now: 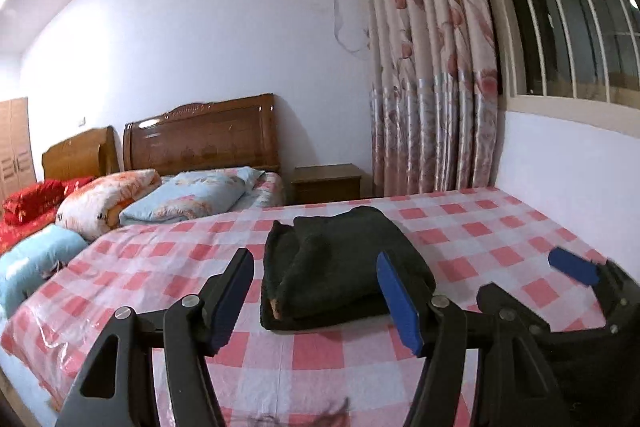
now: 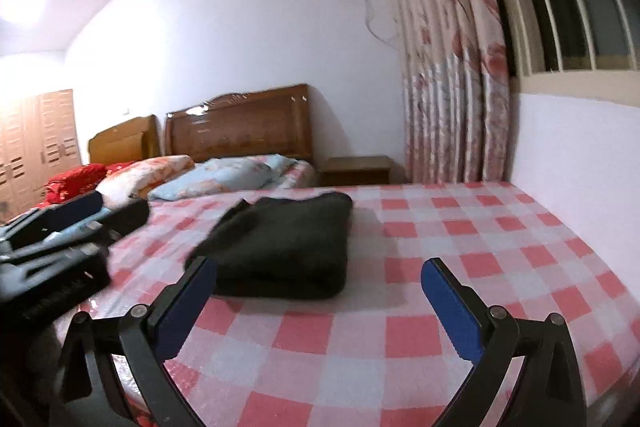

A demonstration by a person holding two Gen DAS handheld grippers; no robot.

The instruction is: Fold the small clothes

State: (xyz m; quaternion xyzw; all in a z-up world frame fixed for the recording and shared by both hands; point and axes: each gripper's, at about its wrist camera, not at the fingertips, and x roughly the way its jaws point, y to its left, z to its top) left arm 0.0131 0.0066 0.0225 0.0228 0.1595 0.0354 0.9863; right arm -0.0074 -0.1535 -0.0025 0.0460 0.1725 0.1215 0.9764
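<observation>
A dark green garment (image 1: 340, 267) lies folded in a thick stack on the pink-and-white checked bed sheet (image 1: 500, 227). My left gripper (image 1: 318, 293) hovers just short of the stack's near edge, open, its blue pads (image 1: 400, 301) apart and pressing on nothing. The right gripper's blue pad (image 1: 574, 267) shows at the right of this view. In the right wrist view the folded garment (image 2: 280, 247) sits ahead and slightly left on the sheet (image 2: 480, 247). My right gripper (image 2: 320, 303) is open over bare sheet, holding nothing. The left gripper (image 2: 72, 223) appears blurred at the left edge.
Folded quilts and pillows (image 1: 180, 199) lie at the bed's far left, by a wooden headboard (image 1: 200, 135). A small nightstand (image 1: 326, 183) stands beside a floral curtain (image 1: 432, 87). A white wall (image 1: 568, 163) under a barred window borders the bed's right side.
</observation>
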